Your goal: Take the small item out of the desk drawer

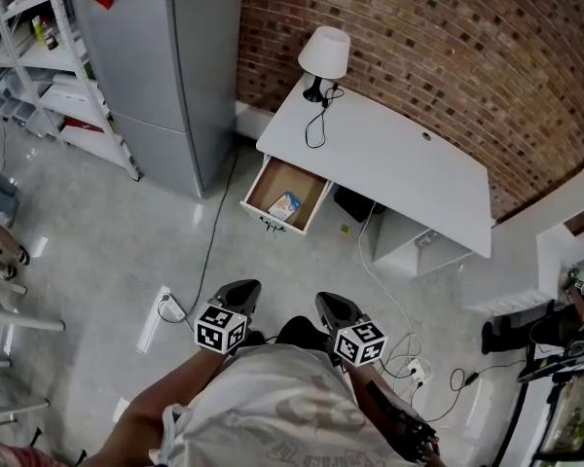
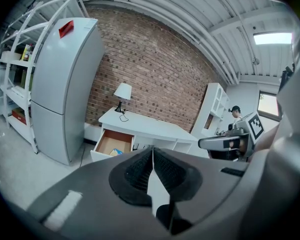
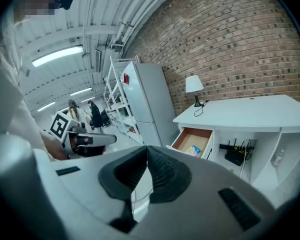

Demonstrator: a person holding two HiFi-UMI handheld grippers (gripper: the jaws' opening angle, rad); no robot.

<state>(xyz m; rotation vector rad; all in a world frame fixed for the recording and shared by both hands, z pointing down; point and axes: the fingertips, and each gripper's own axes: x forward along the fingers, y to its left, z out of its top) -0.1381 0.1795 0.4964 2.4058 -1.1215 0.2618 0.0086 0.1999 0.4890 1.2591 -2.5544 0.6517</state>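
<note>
From well back across the pale floor [image 1: 107, 232], I face the white worktop [image 1: 399, 163] with both tools held low and close to the body. The left hand-held gripper [image 1: 241, 290] and the right hand-held gripper [image 1: 329, 304] sit side by side, each pointing toward the desk and slightly down. In the left gripper view the two ribbed jaws meet along a thin seam with nothing between them, so that tool is fully closed and empty. The right gripper view shows the same, its jaws pressed tip to tip and gripping nothing. The drawer [image 1: 271, 185] at the worktop's left end stands pulled out, its brown bottom exposed. The small item [image 1: 285, 205], a light packet with some blue and yellow on it, lies flat inside near the front panel. Both grippers are well apart from it. A white lamp [image 1: 324, 54] stands at the back corner of the worktop against the brick wall [image 1: 419, 37], and its black cable [image 1: 316, 129] loops across the surface. A tall grey fridge [image 1: 165, 56] stands to the left of the desk in the head view, with white shelving [image 1: 49, 76] beyond it.
</note>
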